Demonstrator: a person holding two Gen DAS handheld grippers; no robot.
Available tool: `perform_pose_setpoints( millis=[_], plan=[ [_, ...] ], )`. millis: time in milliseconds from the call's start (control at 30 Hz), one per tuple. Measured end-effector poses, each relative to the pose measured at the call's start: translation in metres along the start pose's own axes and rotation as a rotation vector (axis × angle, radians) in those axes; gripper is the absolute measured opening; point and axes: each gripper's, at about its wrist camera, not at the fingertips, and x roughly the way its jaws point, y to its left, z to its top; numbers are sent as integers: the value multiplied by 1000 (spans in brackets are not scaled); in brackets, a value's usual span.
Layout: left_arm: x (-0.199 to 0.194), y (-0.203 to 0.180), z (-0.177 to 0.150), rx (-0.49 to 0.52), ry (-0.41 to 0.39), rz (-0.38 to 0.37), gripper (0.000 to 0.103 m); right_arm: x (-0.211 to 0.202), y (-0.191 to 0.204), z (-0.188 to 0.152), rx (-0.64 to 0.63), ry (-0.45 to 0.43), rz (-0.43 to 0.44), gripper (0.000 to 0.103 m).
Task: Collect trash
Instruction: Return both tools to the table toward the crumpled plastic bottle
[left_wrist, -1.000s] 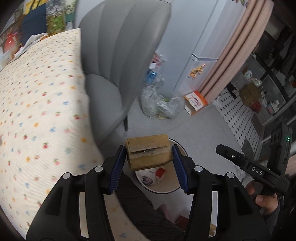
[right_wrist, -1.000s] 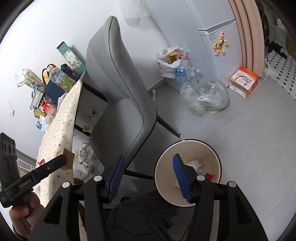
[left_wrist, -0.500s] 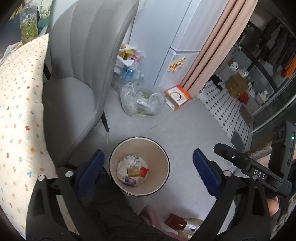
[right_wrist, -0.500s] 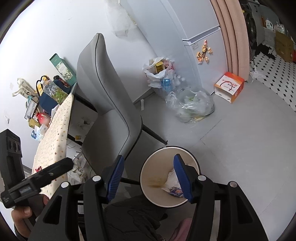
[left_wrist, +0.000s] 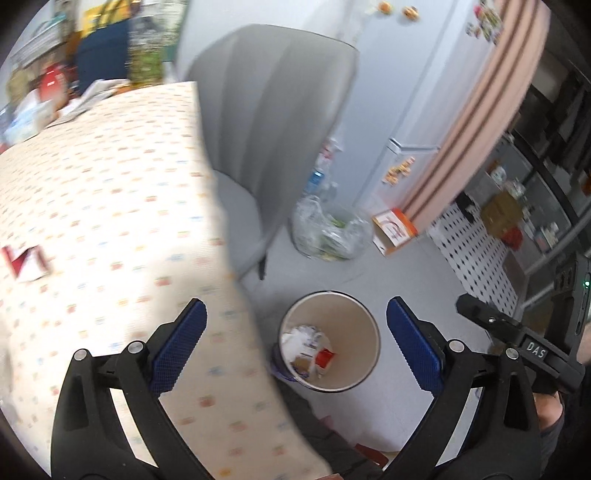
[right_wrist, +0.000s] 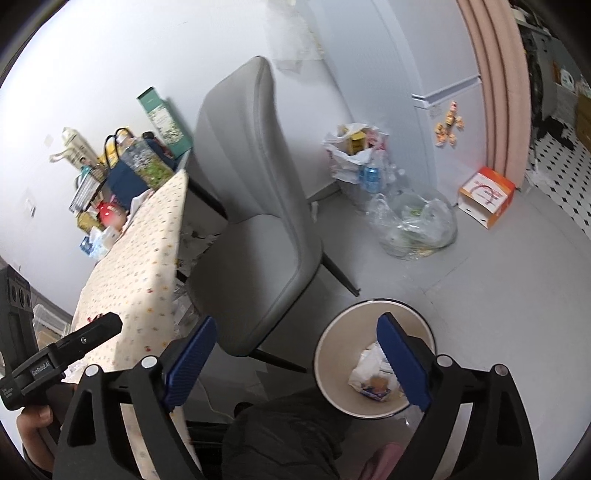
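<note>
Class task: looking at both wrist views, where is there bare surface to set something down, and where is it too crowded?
Free: the tablecloth between the red-and-white packet and the chair; the floor between the bin and the orange box. Crowded: the table's far end and the bags by the fridge.

"DAS" on right gripper (left_wrist: 535, 350), "GenRobot.AI" on left gripper (right_wrist: 40, 367)

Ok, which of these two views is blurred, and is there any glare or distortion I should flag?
Left wrist view: motion blur smears the tablecloth and chair, while the bin stays fairly sharp. Right wrist view: sharp throughout, with a bright sunlit patch on the tablecloth. Both views: strong fisheye bending and dark corners.
</note>
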Motion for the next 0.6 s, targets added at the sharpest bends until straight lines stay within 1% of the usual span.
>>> perform_pose_setpoints(
  millis=[233, 433, 600],
  plan=[
    [-45, 51, -11, -61, -67, 73, 97, -1, 51, -10, -74, 2, 53, 91],
    [-80, 95, -33, -133, -111, 134, 97, -4, 90, -17, -140, 14, 83, 92],
    [-100, 122, -52, -186, -141, 182, 97, -9, 119, -21, -195, 15, 106, 92]
  ],
)
